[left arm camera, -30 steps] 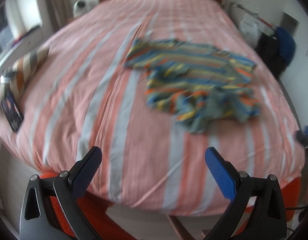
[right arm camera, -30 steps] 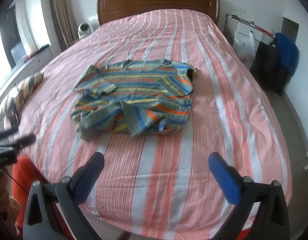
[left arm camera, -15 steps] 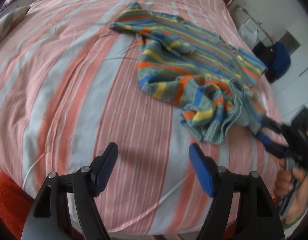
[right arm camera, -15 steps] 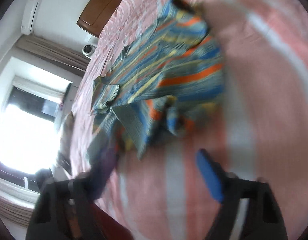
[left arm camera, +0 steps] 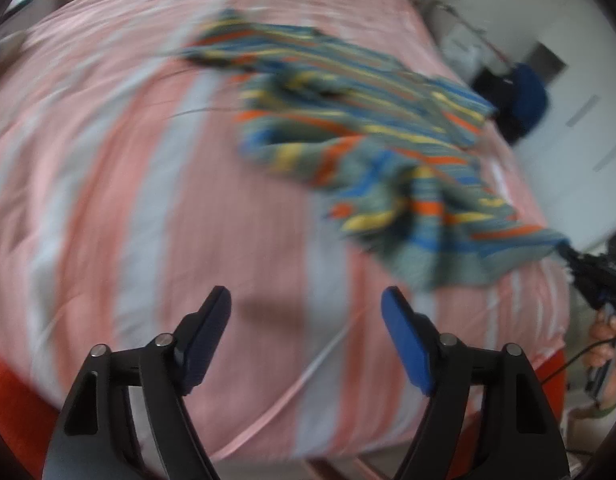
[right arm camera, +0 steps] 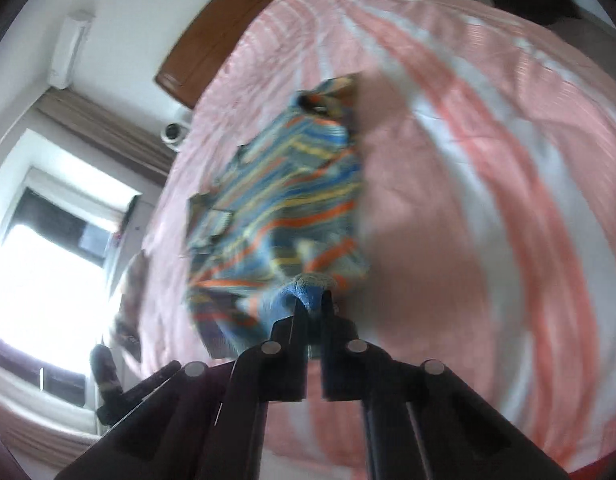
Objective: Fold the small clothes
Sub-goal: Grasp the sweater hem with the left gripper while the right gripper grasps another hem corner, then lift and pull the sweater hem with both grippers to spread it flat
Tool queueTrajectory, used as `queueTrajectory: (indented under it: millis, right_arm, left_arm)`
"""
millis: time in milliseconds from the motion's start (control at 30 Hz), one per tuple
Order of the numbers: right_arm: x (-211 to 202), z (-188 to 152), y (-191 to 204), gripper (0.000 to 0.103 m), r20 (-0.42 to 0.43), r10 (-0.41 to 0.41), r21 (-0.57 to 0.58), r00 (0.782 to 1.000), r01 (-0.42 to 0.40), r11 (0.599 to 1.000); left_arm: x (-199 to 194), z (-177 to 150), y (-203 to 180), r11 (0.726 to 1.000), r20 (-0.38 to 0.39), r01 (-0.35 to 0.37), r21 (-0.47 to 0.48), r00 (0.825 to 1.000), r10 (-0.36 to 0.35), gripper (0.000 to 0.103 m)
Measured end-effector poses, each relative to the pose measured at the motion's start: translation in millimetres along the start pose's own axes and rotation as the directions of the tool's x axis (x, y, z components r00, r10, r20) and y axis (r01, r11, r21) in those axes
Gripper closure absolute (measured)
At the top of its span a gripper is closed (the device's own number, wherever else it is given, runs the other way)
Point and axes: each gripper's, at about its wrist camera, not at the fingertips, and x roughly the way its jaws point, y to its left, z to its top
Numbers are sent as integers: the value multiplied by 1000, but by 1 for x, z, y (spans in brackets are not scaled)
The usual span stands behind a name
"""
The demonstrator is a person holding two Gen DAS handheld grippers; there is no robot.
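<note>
A small striped knit sweater [left arm camera: 371,128], blue, orange, yellow and grey, lies crumpled on the pink striped bed [left arm camera: 128,152]. My left gripper [left arm camera: 306,312] is open and empty, above the bed's near part, short of the sweater. My right gripper [right arm camera: 311,300] is shut on the sweater's near hem corner [right arm camera: 304,288]. It also shows in the left wrist view [left arm camera: 575,260] at the right, pulling that corner taut toward the bed's edge. Both views are motion-blurred.
A wooden headboard [right arm camera: 196,64] stands at the far end. A dark bag with blue cloth [left arm camera: 523,100] sits beside the bed on the right. A window [right arm camera: 36,272] and a striped pillow [right arm camera: 128,292] are on the other side.
My right gripper has reached the sweater's near corner and closed on it, stretching the hem out. My left gripper has moved in over the bed and stayed open.
</note>
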Motion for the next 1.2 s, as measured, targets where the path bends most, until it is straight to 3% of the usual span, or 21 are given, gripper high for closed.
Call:
queueTrajectory:
  millis: [100,167,200,233,300,367,467,500,567,667,700,733,800,833,900,967,1000,1067,1100,1133,1200]
  right_arm:
    - [5,-3,-10,98,0,3,24,1000,-3,1000]
    - [8,-5,-10,98,11,-3,18,1000,3,1000]
    - [8,-5,-11,98,16,-4,17,1000,4,1000]
    - [6,-3,-13,98,20,-4,20,1000,3,1000]
    - [3,-4,-13,98,31,-2,26,1000,2,1000]
    - [-5,-4,-13,98,39,8,28,999,-9,1000]
    - [-30,-7,-4,98,43,43,-3,998,-43,999]
    - [-40,-8,0,98,37,66,-12,997,-66,998]
    - [-52,-12,5,98,8,101,-17,995,-100,995]
    - [-49,-22,7,98,-53,74,-33,996,-75,997]
    - [-42,-26,3,98,-75,52,-33,996,-54,998]
    - [-33,-29,-2,98,-87,29,-33,996,-32,999]
    - [-18,-32,-13,93,-95,-39,-41,995,35,999]
    - [-11,-33,-19,93,-94,-84,-54,992,79,995]
    - [-6,-35,-29,81,-104,-124,-61,987,118,991]
    - [-6,-37,-40,37,-122,-108,-39,987,104,994]
    - [-7,-38,-44,31,-127,-95,-37,987,91,995]
    - [-8,-40,-45,29,-119,-83,-64,989,75,995]
    - [-6,-40,-44,29,-115,-89,-91,989,79,993]
    - [-2,-41,-45,29,-114,-95,-109,989,82,991]
    - [12,-41,-46,32,-121,-102,-130,987,86,988]
  left_arm:
    - [14,18,-7,1000,34,1,16,999,-2,35]
    - [21,32,-10,999,64,22,26,998,-24,49]
    - [26,36,-12,999,63,40,31,997,-42,74]
    - [32,39,-15,998,47,60,35,997,-62,93]
    - [33,43,-18,998,24,54,38,998,-55,96]
    - [11,42,-14,991,11,131,20,991,-131,96]
    - [-53,29,3,981,7,195,5,981,-195,97]
    - [-68,23,6,983,5,184,13,983,-184,97]
    - [-95,9,13,995,-32,89,45,996,-87,96]
    - [-88,-8,22,997,-100,-13,70,995,20,92]
    - [-80,-11,28,997,-113,-31,66,993,38,80]
    - [-73,-13,34,997,-114,-48,55,992,54,62]
    - [-61,-16,43,995,-87,-89,36,992,92,45]
    - [-57,-18,42,995,-79,-91,40,992,94,44]
    - [-49,-21,40,996,-90,-70,50,993,75,42]
    - [-39,-27,30,994,-102,-85,72,991,92,39]
    - [-31,-30,25,990,-112,-110,92,986,121,39]
    - [-20,-38,15,981,-114,-140,134,981,156,43]
    - [-14,-40,10,977,-119,-145,153,979,164,64]
    - [-4,-42,2,970,-131,-156,185,975,182,100]
    - [-2,-43,-2,963,-129,-184,197,969,211,99]
